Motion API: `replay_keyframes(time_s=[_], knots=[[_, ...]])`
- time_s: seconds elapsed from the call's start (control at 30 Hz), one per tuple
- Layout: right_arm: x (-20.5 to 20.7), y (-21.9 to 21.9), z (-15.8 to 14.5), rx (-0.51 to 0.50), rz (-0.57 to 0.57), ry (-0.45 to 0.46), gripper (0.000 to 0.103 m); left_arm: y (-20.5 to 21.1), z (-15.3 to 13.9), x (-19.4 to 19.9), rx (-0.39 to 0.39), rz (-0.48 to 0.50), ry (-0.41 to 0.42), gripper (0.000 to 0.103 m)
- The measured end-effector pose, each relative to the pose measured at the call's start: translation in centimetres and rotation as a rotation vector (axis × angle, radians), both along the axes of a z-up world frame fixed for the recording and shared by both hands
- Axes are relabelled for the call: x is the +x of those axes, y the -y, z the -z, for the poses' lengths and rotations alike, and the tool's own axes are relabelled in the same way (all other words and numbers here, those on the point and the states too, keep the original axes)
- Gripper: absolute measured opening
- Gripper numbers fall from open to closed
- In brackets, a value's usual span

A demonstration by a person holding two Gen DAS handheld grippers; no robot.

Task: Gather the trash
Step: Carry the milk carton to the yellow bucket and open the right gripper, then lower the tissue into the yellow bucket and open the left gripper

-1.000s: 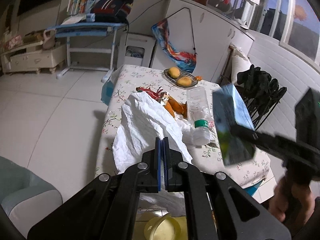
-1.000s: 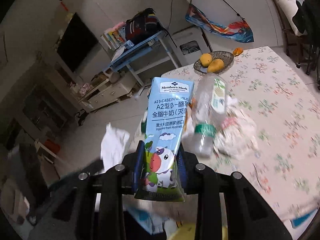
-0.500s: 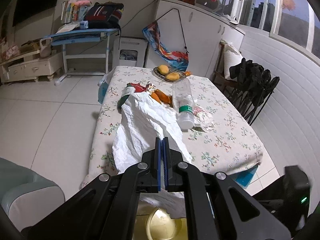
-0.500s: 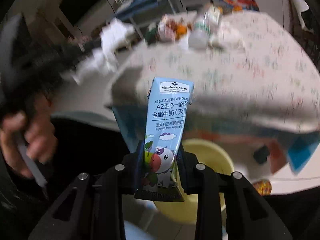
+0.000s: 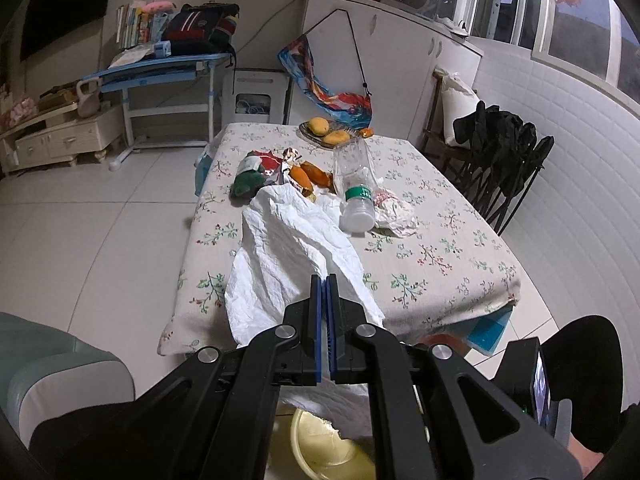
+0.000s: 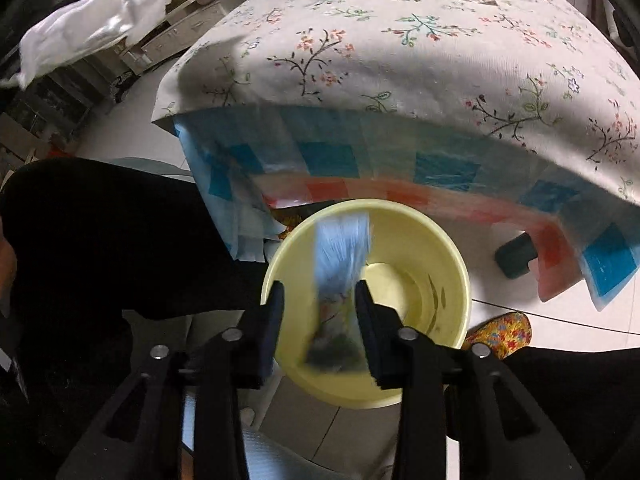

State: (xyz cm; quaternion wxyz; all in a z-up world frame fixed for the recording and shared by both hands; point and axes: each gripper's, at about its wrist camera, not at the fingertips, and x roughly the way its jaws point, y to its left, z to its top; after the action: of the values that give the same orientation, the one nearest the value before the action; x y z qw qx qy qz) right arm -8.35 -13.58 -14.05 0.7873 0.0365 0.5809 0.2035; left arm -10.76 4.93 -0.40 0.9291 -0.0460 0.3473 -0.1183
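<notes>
- Milk carton [image 6: 340, 264]: motion-blurred, print unreadable, over round yellow plastic bin [image 6: 440, 248].
- Right gripper [image 6: 320, 300]: jaws just widening, carton loose between them.
- Left gripper [image 5: 323, 292]: clamped on crinkled white bag [image 5: 280, 256].

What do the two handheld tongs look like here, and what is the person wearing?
Both are matte black linkage frames with silver pivot bolts. The left tongs have blue pads; the right tongs have broad black fingers with dark blue pads. The person's clothing is black, and one floral slipper shows.
</notes>
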Motion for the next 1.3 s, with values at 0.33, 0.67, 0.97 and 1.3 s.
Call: replay_keyframes(time_s=[0.33, 0.67, 0.97, 1.3], knots=[[-1.3, 2.2, -3.9, 0.074, 0.132, 0.163, 0.059, 1.2, 0.5, -1.6, 0.028, 0.036, -0.025, 0.003], [-1.8, 6.0, -7.7, 0.17, 0.32, 0.36, 0.065, 3.8, 2.5, -3.7, 0.056, 0.146, -0.115, 0.003], [-2.0, 7.3, -8.7, 0.184, 0.379, 0.412, 0.069, 7.6, 6.9, -4.9, 0.13, 0.274, -0.286, 0.005], [-2.2, 7.8, -8.6, 0.179, 0.395, 0.428, 0.071, 7.7, 6.8, -5.2, 0.148, 0.253, -0.261, 0.041]])
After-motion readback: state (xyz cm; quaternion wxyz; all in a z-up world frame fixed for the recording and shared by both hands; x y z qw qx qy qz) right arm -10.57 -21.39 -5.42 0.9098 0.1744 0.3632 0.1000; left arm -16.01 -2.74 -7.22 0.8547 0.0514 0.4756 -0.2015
